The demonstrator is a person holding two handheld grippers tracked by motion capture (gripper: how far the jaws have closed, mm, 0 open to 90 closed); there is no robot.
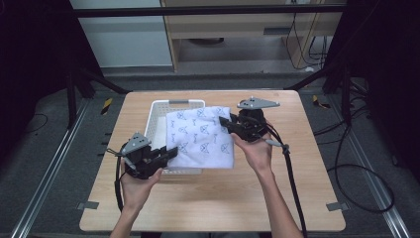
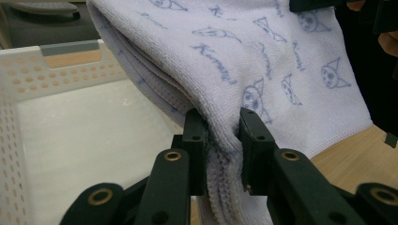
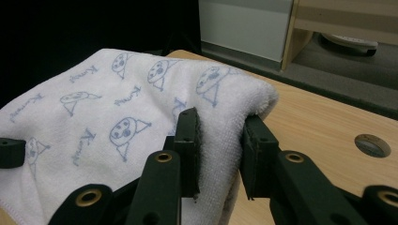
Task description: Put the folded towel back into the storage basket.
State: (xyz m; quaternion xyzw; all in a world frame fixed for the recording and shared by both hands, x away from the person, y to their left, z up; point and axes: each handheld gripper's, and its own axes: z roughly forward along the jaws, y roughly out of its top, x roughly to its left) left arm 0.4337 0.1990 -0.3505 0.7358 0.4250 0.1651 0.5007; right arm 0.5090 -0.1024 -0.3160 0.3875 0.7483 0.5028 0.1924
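1. High view: A folded white towel [image 1: 200,136] printed with pale blue figures is held above a white perforated basket [image 1: 157,119] on a wooden table [image 1: 218,203]. The towel is spread between the two claws and covers most of the basket's right part, its right edge reaching past the basket over the tabletop. The left gripper [image 1: 167,153] is seen at the towel's near left corner, over the basket's near rim, carried by the left hand [image 1: 138,186]. The right gripper [image 1: 227,121] is set against the towel's far right corner, carried by the right hand [image 1: 257,148]. A grey three-cornered plate is borne on top of each gripper.

2. Left gripper view: The two black jaws are pressed onto a bunched fold of the towel [image 2: 263,61] — the layered edge is pinched between the pads and hangs below them. The rest of the cloth is stretched up and away to the right. The basket [image 2: 56,70] lies to the left and below, its floor bare.

3. Right gripper view: The jaws are closed on the thick folded corner of the towel [image 3: 108,108] — the cloth is squeezed between the pads. From there the towel extends to the left, with the table [image 3: 328,126] beneath and to the right.
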